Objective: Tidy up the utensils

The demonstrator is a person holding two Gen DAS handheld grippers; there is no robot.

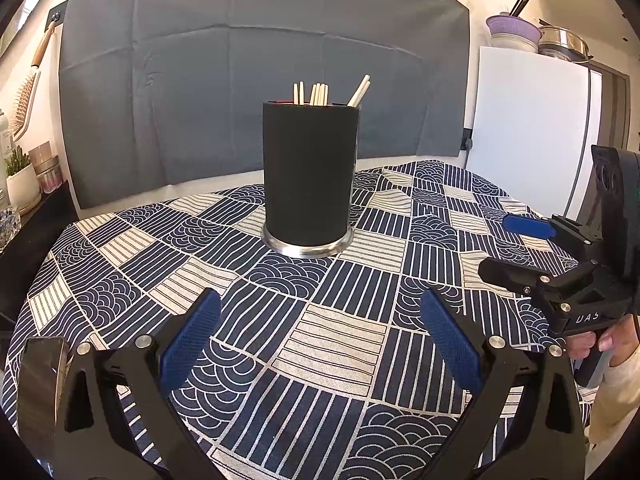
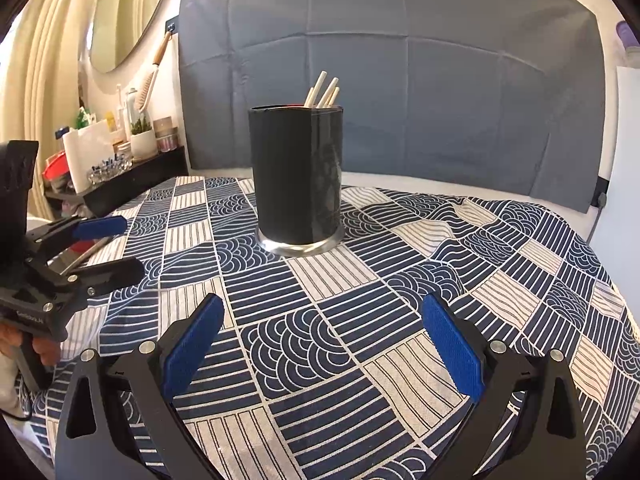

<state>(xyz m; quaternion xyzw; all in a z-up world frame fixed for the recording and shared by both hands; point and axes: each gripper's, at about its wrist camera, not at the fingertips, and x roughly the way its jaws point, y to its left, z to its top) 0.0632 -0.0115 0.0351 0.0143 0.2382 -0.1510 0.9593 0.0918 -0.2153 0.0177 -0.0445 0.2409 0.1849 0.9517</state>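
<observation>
Left and right wrist views of a utensil-sorting setup. A black cylindrical holder [image 1: 310,176] with a bright metal base ring stands upright near the middle of the surface [image 1: 340,340], which is covered by a navy-and-cream patterned cloth. Pale chopsticks [image 1: 316,94] already stand in the holder, most upright, a few leaning toward one side; only their tips show above the rim. No loose utensil is visible on the cloth in either view.

The left tongs [image 1: 320,336] are spread wide and hold nothing, hovering above the cloth well short of the holder. The right tongs [image 2: 322,338] are likewise wide and empty; seen from the left wrist view they sit at the right edge, fingers parted, with a hand on the grip below. Neither pair touches the holder.

Judged from this layout, the task appears either near its end or between items, since every visible chopstick is in the holder. If a further utensil is to be added, good practice would be to grip it near its middle, bring it over the open side of the rim away from the leaning sticks, and lower it tip-first, releasing only once it is well inside. The holder is tall on a rumpled cloth; a sideways knock could tip it.
</observation>
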